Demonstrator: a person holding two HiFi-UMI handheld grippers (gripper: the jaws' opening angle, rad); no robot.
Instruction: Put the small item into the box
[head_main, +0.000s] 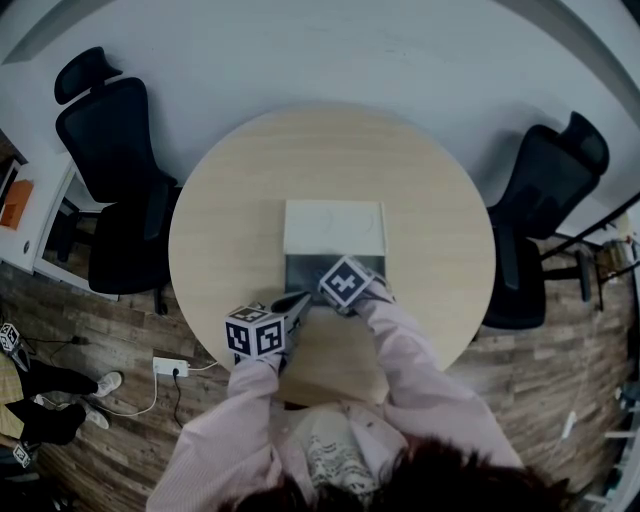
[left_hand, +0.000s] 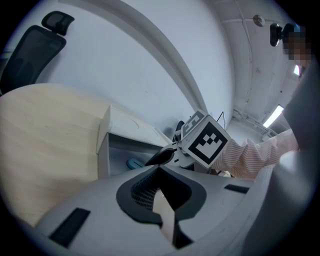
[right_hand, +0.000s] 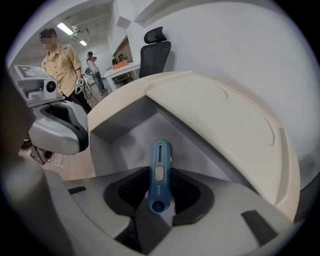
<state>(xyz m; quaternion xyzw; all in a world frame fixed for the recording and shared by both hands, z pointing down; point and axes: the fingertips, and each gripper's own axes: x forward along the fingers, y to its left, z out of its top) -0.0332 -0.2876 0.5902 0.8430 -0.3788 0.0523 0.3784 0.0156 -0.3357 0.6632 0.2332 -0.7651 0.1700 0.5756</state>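
Jaws of the right gripper (right_hand: 160, 170) are clenched on the small blue item (right_hand: 159, 178), a slim bar with a pale slider on its face and a round hole at its near end; the ribbed pads (right_hand: 132, 190) lie against its two long sides, as far as the right gripper view shows; the gripper points steeply down into the open box (right_hand: 125, 135), and the far end of the item reaches past the fingertips toward the grey floor of the box, though contact with that floor cannot be made out; in the left gripper view the same blue end shows low inside the box, under the tip of the right gripper; the left gripper (left_hand: 159, 169) has its jaws drawn together with nothing between them, and it rests just beside the near left corner of the box, touching or not I cannot tell; the box's cream lid (right_hand: 220, 115) is folded back and lies flat behind the open compartment; the box sits near the middle of the round table (head_main: 230, 230) of pale wood; pink sleeves (head_main: 420, 370) reach over the near edge of the table; a black chair (head_main: 120, 150) stands at each side of the table
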